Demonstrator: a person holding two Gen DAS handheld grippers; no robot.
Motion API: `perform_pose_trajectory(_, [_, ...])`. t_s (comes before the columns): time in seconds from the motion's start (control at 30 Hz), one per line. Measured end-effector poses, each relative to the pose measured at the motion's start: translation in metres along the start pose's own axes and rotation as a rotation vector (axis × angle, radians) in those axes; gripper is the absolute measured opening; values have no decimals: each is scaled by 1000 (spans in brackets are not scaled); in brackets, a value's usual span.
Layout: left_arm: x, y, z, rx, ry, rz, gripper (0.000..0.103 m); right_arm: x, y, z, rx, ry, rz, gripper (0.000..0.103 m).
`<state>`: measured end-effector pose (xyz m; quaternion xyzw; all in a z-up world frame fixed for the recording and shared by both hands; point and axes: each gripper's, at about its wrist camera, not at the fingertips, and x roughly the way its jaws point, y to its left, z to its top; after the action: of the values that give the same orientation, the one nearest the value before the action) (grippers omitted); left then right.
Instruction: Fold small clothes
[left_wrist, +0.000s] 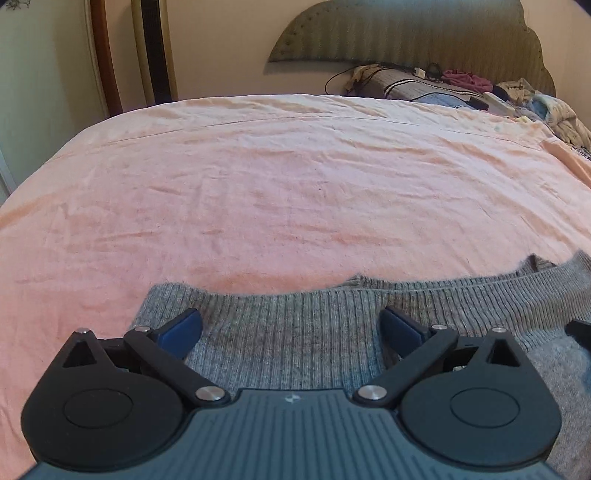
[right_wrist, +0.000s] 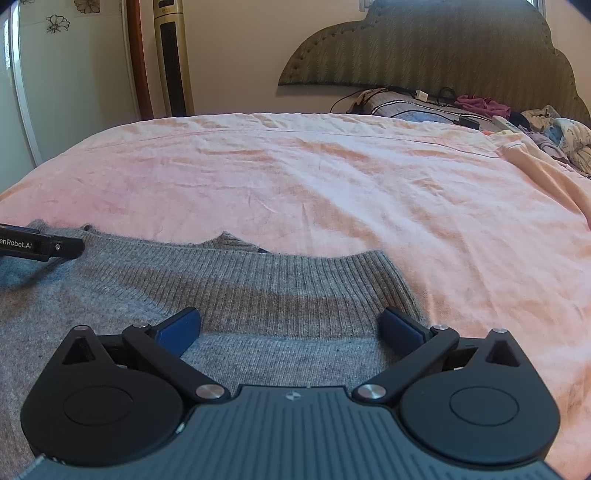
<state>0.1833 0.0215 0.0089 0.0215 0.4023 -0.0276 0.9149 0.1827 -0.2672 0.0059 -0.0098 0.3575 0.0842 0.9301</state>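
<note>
Jaws stand wide apart on both tools, holding nothing. The left gripper (left_wrist: 291, 330) and right gripper (right_wrist: 291, 330) each hover low over the grey sweater (right_wrist: 258, 291), which lies flat on the bed (left_wrist: 277, 177) across the lower frame. Its ribbed hem (right_wrist: 295, 275) runs left to right just ahead of both; the right gripper sits nearer the hem's right-hand corner.

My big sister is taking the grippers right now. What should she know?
Left gripper: open, over the grey knitted sweater near its left end, holding nothing.
Right gripper: open, over the same sweater's right end, also holding nothing.
The sweater lies spread on the pink bedsheet, ribbed band at its far edge.
Done: laid out.
Left: grip it and fold; no fold is visible yet.
</note>
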Motion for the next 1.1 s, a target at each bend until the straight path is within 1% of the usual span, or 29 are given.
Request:
perform_pose_trajectory(0.1, [-15, 3, -1, -48, 24, 24, 103, 0, 0, 0, 1, -1, 0, 103])
perform_pose_trajectory(0.2, [-34, 8, -9, -86, 11, 5, 103, -1, -1, 0, 5, -4, 3, 103])
perform_pose_trajectory(0.27, [-31, 11, -18, -99, 24, 16, 103, 0, -1, 0, 4, -4, 2, 103])
perform_pose_trajectory(0.33, [-30, 8, -29, -54, -28, 40, 103, 0, 0, 1, 0, 1, 2, 103])
perform_pose_trajectory(0.37, [-31, 7, -34, -44, -55, 43, 103, -1, 1, 5, -10, 18, -2, 103])
perform_pose_trajectory(0.43, [-33, 6, -39, -46, -84, 46, 103, -6, 5, 15, 8, 54, -46, 103])
perform_pose_trajectory(0.47, [-33, 7, -39, -51, -86, 43, 103, -14, 8, 20, 44, 37, -57, 103])
perform_pose_trajectory(0.5, [-33, 8, -39, -54, -89, 42, 103, -22, 12, 23, 64, 8, -35, 103])
perform_pose_trajectory(0.53, [-33, 8, -39, -53, -90, 42, 103, -28, 17, 25, 63, -20, 7, 103])
perform_pose_trajectory(0.57, [-33, 8, -39, -53, -91, 42, 103, -29, 23, 25, 41, -29, 26, 103])
perform_pose_trajectory(0.6, [-33, 7, -39, -53, -91, 41, 103, -25, 29, 25, 12, -18, 15, 103])
perform_pose_trajectory(0.67, [-34, 7, -40, -53, -94, 37, 103, -6, 36, 19, -40, 52, -36, 103])
perform_pose_trajectory(0.7, [-34, 7, -40, -55, -95, 35, 103, 2, 33, 13, -31, 63, -33, 103])
perform_pose_trajectory(0.73, [-34, 8, -40, -56, -96, 33, 103, 2, 26, 7, 5, 10, -12, 103])
perform_pose_trajectory(0.77, [-33, 8, -40, -58, -98, 31, 103, 4, 22, 3, 18, -9, -6, 103])
perform_pose_trajectory(0.97, [-32, 11, -39, -63, -94, 28, 103, 7, 24, 4, 10, -6, -17, 103])
perform_pose_trajectory(1.03, [-42, 15, -40, -93, -92, 57, 103, 6, 24, 2, 16, -12, -21, 103])
perform_pose_trajectory(1.07, [-55, 21, -43, -134, -99, 64, 103, 5, 23, 2, 19, -15, -22, 103])
perform_pose_trajectory(1.1, [-71, 30, -50, -187, -125, 41, 103, 4, 23, 1, 22, -18, -23, 103])
